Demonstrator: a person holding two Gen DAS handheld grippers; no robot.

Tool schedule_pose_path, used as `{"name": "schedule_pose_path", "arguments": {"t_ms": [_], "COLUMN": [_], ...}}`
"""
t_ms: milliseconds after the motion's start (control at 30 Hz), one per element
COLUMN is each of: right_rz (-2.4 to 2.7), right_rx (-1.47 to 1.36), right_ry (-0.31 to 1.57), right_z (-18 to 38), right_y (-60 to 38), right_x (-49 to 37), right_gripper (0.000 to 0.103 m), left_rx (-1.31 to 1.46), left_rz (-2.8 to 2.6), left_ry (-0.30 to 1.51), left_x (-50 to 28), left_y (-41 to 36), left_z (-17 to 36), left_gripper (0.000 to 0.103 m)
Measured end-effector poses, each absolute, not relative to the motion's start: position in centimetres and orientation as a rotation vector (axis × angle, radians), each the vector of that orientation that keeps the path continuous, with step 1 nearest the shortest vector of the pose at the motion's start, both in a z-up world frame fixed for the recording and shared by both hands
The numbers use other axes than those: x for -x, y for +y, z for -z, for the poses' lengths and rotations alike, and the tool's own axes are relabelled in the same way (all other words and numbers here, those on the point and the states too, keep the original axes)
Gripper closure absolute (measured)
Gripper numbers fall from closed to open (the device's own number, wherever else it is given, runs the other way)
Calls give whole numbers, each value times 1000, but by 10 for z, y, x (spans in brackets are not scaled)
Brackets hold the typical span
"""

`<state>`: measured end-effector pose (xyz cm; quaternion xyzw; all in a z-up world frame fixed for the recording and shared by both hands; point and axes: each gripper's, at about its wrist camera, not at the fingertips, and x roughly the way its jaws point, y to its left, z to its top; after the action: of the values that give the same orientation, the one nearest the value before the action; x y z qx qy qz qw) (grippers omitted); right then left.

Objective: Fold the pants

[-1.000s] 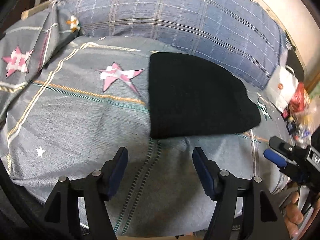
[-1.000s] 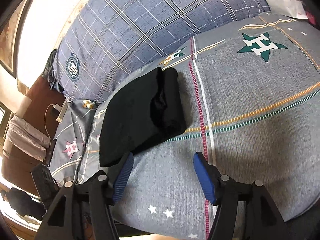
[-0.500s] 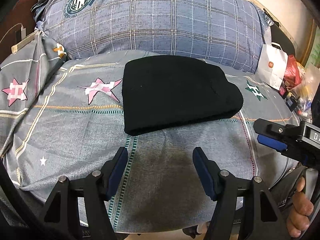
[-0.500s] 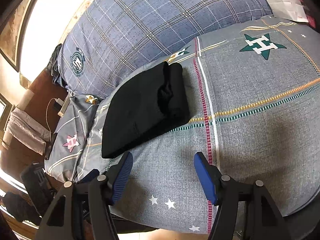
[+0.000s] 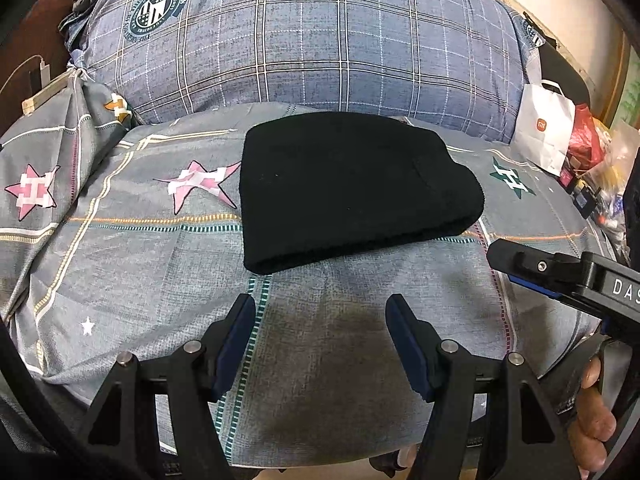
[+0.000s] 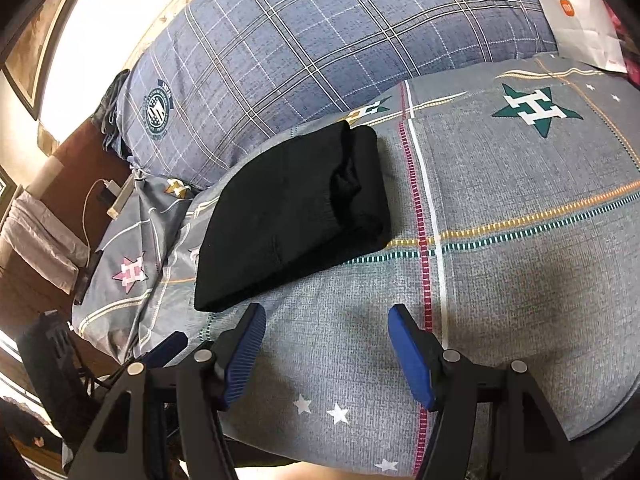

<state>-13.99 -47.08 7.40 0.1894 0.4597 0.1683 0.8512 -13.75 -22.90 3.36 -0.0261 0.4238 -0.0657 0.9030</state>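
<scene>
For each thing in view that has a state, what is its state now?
black pants: folded into a compact stack, lying flat on the bed cover, not held.
left claw: open, empty, above the cover.
right claw: open, empty.
white paper bag: upright beside the plaid pillow.

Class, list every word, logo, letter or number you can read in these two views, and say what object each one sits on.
"DAS", cut off by the frame edge: on the black body of the right gripper.
"mi" in an orange square: on the white paper bag.
"H" inside stars: on the grey patterned bedsheet.
Round crest on the blue plaid pillow: ring lettering too small to read.
</scene>
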Motion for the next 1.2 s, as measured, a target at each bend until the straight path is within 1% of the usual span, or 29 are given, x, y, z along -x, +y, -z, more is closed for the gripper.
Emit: {"name": "schedule_pose_path", "arguments": {"t_ms": [67, 133, 567, 1067, 1200], "right_rz": [-348, -347, -362, -372, -375], "right_rx": [-397, -400, -378, -360, -348], "right_ry": [963, 957, 888, 868, 854], "right_z": [-73, -73, -84, -87, -90], "right_y": [-470, -471, -467, -465, -463], "right_x": [140, 139, 144, 148, 149], "right_gripper": [35, 34, 34, 33, 33], "left_rx": [52, 61, 90, 91, 81], "left_rz": [136, 145, 140, 130, 112], "left_ry": [874, 871, 838, 820, 787], "left_x": [137, 137, 140, 138, 142], "left_y": [-229, -228, -224, -217, -217], "left_z": [-34, -35, -44, -46, -51], "left_gripper": [31, 29, 28, 28, 28]}}
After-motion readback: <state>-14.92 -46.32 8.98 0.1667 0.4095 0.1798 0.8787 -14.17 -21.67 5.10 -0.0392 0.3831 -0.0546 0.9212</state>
